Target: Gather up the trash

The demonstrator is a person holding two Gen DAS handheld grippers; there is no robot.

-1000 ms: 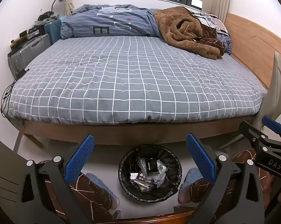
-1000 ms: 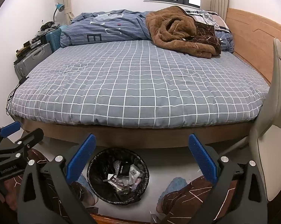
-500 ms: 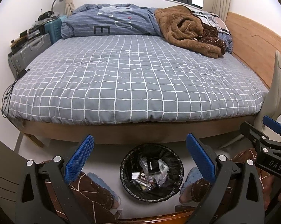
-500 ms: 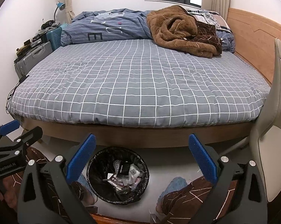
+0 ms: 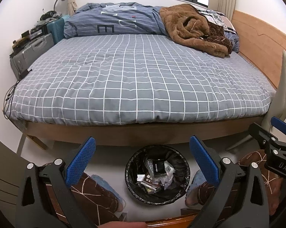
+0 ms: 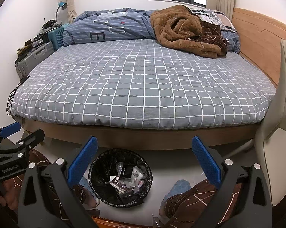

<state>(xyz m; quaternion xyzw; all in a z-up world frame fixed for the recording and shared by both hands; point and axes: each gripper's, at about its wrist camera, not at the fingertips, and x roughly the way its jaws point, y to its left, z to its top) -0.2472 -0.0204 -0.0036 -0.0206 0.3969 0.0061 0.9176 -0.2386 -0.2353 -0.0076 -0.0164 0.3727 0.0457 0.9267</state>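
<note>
1. Left wrist view takes in the right gripper (image 5: 276, 133) at 3 o'clock and a fingertip (image 5: 122, 224) at 6 o'clock; the right wrist view instead catches the left gripper (image 6: 11, 134) at 9 o'clock and far more of the beige chair (image 6: 276, 133) at 3 o'clock.
2. Both tools are spread wide and empty: the left gripper (image 5: 141, 157) and the right gripper (image 6: 143, 157) each show blue, ridged pads on black, angular plastic arms.
3. A round trash bin (image 5: 131, 163) lined with a crinkled black bag stands on the pale floor between the person's slippered feet, at 6 o'clock below the bed (image 5: 141, 76); in the right wrist view the trash bin (image 6: 94, 168) sits nearer 7 o'clock.
4. Trash (image 5: 158, 172) lies inside the bin: a flat black box, white slips and crumpled clear wrappers.
5. Grey bedding with a white grid covers the wooden-framed bed; a fuzzy brown blanket (image 5: 192, 26) is heaped at 1 o'clock, hard-shell suitcases (image 5: 32, 51) at 10 o'clock.
</note>
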